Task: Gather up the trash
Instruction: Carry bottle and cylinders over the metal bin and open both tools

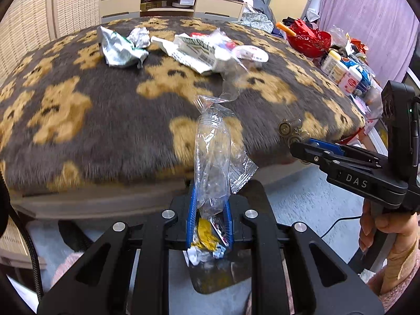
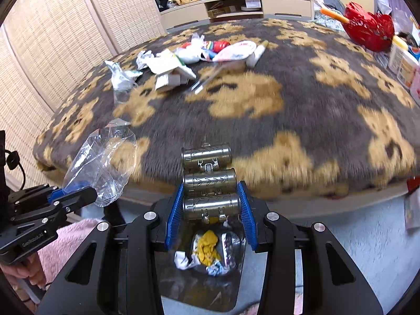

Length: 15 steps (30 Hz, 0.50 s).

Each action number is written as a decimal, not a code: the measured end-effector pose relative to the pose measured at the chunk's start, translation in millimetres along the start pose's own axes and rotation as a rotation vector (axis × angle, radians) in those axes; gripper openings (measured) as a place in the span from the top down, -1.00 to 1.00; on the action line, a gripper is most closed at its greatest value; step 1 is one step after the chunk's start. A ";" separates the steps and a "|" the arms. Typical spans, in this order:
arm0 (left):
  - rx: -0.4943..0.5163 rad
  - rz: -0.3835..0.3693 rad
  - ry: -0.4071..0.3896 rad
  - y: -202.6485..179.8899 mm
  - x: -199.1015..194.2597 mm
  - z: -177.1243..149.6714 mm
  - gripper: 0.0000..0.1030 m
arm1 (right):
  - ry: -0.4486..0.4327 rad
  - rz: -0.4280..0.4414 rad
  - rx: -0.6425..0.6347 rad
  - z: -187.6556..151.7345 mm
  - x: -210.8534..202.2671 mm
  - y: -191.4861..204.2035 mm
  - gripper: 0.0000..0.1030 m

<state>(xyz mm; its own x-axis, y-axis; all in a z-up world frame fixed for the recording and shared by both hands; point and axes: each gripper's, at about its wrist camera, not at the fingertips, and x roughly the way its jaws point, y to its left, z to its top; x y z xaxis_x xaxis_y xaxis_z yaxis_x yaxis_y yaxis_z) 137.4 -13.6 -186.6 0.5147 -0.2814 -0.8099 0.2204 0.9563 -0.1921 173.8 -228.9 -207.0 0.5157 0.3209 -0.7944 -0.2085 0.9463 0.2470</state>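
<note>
My left gripper is shut on a crumpled clear plastic wrapper and holds it upright in front of the bed's near edge, over a trash bin that holds yellow and white scraps. It shows in the right wrist view too. My right gripper is shut on a chain of metal cylinders, also above the bin. More trash lies at the far side of the bed: a crumpled silver wrapper, paper packaging and a white lid.
The bed has a grey and tan bear-pattern blanket. A side table at the right carries a red bowl and bottles. A low cabinet stands behind the bed. Wicker panels line the left wall.
</note>
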 end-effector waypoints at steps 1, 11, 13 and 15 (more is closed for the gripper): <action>0.000 -0.002 0.003 -1.5 -1.0 -5.8 0.67 | 0.003 0.002 0.004 -6.0 -1.3 0.5 0.19; -0.008 -0.016 0.056 -8.3 8.0 -53.1 0.67 | 0.054 0.007 0.034 -49.5 4.8 2.8 0.19; -0.013 -0.020 0.084 -8.2 16.3 -63.6 0.67 | 0.067 0.008 0.043 -57.3 7.8 2.9 0.19; -0.016 -0.019 0.110 -8.2 24.8 -72.8 0.67 | 0.084 0.002 0.047 -65.6 12.7 3.7 0.19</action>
<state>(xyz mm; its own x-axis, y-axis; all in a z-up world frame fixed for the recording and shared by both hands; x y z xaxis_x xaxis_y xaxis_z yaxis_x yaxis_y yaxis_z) 88.1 -22.7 -245.4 0.4158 -0.2901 -0.8619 0.2160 0.9521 -0.2163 125.0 -223.9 -252.5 0.4437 0.3205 -0.8369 -0.1696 0.9470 0.2727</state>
